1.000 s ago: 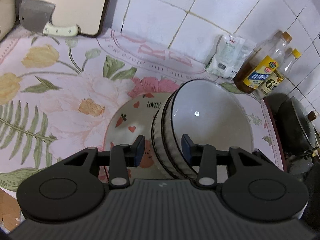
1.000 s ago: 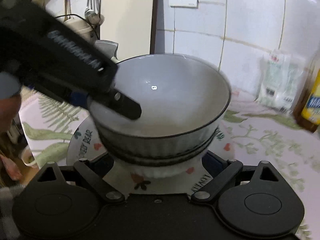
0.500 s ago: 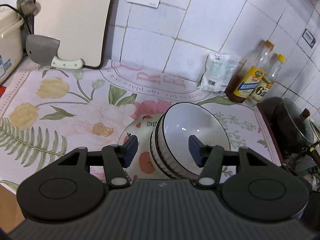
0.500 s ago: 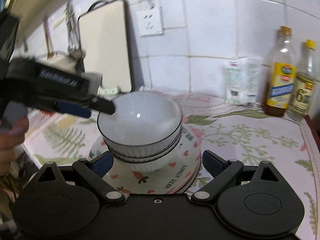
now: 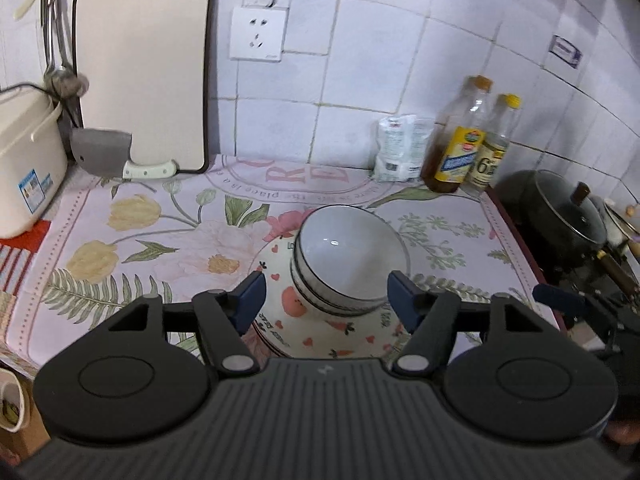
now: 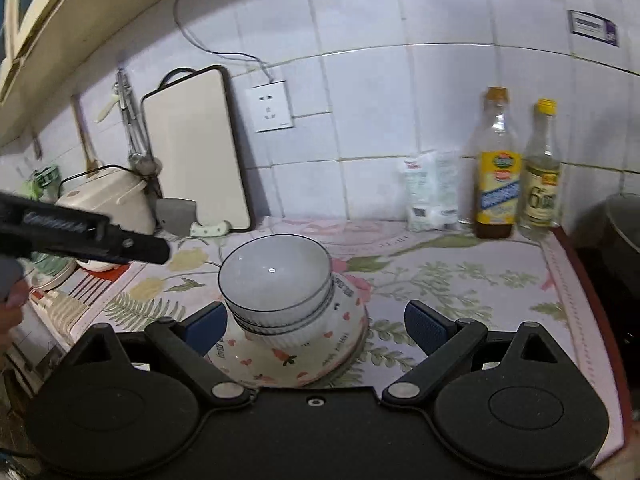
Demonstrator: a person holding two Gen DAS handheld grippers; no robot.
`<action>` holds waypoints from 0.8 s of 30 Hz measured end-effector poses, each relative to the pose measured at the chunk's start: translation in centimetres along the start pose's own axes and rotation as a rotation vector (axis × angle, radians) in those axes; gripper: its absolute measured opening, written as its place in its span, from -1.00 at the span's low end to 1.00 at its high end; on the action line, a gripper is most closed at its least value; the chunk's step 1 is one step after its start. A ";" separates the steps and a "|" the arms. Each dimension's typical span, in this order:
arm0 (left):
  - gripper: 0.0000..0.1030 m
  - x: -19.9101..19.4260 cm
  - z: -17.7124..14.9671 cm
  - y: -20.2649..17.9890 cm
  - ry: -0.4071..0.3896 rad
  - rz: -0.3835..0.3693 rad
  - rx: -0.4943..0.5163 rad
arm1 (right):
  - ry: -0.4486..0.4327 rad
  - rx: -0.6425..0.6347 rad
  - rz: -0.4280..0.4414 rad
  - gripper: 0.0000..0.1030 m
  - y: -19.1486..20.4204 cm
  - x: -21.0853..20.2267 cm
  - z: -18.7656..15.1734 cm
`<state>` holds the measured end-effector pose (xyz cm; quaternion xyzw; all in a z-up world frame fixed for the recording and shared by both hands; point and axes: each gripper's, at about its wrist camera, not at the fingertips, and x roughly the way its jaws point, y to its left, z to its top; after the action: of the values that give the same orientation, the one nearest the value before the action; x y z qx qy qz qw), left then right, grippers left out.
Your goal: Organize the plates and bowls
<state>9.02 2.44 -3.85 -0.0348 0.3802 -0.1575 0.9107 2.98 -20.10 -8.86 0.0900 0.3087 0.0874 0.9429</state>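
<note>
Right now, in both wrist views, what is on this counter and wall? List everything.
bowls: stacked, white with dark rims, on the plates
plates: stacked, white with red hearts, mid-counter
cloth: one, floral, covering the counter
cutting board: one, cream, leaning on the wall
cleaver: one, grey blade, white handle, below the board
socket: one, white, on the tiles
bag: one, white, by the wall
bottles: two, yellow caps, right of the bag
pot: one, dark, far right
rice cooker: one, cream, far left
left tongs: black, opening, nothing gripped
right tongs: black, open
</note>
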 end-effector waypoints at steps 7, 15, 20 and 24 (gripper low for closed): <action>0.82 -4.4 -1.4 -2.1 -0.054 0.078 0.049 | 0.085 -0.021 -0.214 0.94 1.6 -3.5 1.8; 0.85 -6.6 -2.2 -2.2 -0.034 0.120 -0.030 | 0.048 -0.013 -0.271 0.94 2.7 -8.1 1.8; 0.85 -7.0 -3.3 -3.3 -0.022 0.137 0.001 | 0.048 0.052 -0.307 0.94 2.7 -9.5 1.2; 0.85 -7.2 -4.0 -4.3 -0.011 0.133 0.024 | 0.080 0.084 -0.327 0.94 2.7 -9.9 0.8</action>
<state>0.31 0.88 -0.95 0.0005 0.3747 -0.1010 0.9216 -4.69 -19.74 -1.97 0.0743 0.3597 -0.0764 0.9270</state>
